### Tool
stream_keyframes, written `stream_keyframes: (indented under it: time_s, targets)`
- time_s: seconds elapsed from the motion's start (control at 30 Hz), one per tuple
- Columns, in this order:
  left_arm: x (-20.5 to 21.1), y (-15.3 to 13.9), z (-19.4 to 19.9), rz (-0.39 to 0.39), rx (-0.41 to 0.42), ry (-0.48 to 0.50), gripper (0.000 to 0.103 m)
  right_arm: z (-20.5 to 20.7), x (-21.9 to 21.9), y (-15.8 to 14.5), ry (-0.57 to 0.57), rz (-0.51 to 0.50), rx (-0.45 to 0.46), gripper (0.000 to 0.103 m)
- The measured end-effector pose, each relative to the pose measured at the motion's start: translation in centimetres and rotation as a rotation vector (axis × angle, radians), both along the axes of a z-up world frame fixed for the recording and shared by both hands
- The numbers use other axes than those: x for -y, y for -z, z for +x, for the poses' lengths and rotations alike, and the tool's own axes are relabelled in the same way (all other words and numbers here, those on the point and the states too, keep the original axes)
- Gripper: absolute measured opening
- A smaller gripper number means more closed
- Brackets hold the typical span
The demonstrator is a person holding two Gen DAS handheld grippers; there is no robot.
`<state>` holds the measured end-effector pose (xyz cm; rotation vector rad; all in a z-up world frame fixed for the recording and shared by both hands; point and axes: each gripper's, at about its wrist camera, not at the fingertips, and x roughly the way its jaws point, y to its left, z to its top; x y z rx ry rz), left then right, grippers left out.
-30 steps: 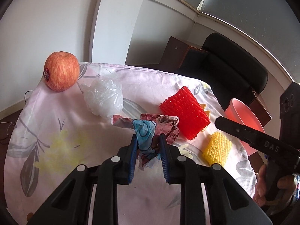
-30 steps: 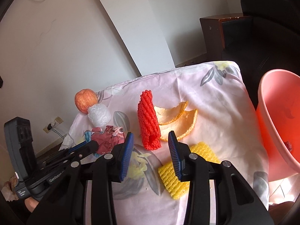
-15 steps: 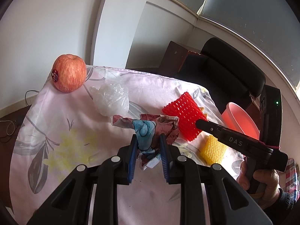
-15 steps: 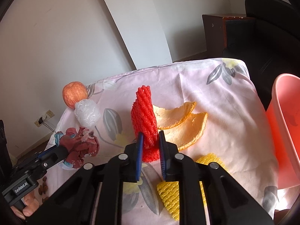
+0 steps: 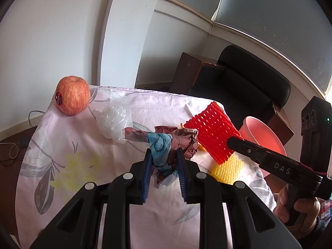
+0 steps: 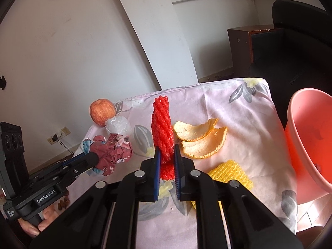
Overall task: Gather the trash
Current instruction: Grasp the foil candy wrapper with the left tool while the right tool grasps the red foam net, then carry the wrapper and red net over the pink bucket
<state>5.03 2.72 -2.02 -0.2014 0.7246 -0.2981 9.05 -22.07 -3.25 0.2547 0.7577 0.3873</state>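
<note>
Both of our grippers had a piece of trash in hand at this moment. Our right gripper (image 6: 167, 157) had just been closing: a second before, its blue jaws stood apart over the cloth with nothing between them, and now they pinched the lower end of the red foam net (image 6: 162, 128), which stood on edge above the pads. Our left gripper (image 5: 164, 164) was clamped on the crumpled printed wrapper (image 5: 166, 140), as it had been a second before, the wad sitting between the pads and bulging above them. We judged that two items were secured and ready to carry to the pink bin (image 6: 311, 137), which waited off the right edge of the table (image 6: 238, 108).

The red net was a ribbed foam mesh sleeve, folded flat and springy, likely to squash under the pads. Just beside it lay two orange peels (image 6: 199, 139) and a yellow foam net (image 6: 230, 172), and farther left a clear plastic bag (image 6: 118, 125) touching an apple (image 6: 101, 112), all not yet collected.
</note>
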Motion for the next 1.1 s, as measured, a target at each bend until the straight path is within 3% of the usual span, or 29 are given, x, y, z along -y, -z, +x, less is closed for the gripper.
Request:
stream_keyframes:
  time_s: [0.53, 1.1]
  targets:
    - [3.8, -1.8, 0.0, 0.015, 0.030, 0.049, 0.022, -2.2, 4.0, -2.0, 0.083, 0.061, 0.060, 0.012]
    - [11.2, -4.3, 0.4, 0.056, 0.088, 0.169, 0.022, -3.9, 11.7, -2.2, 0.294, 0.105, 0.093, 0.012]
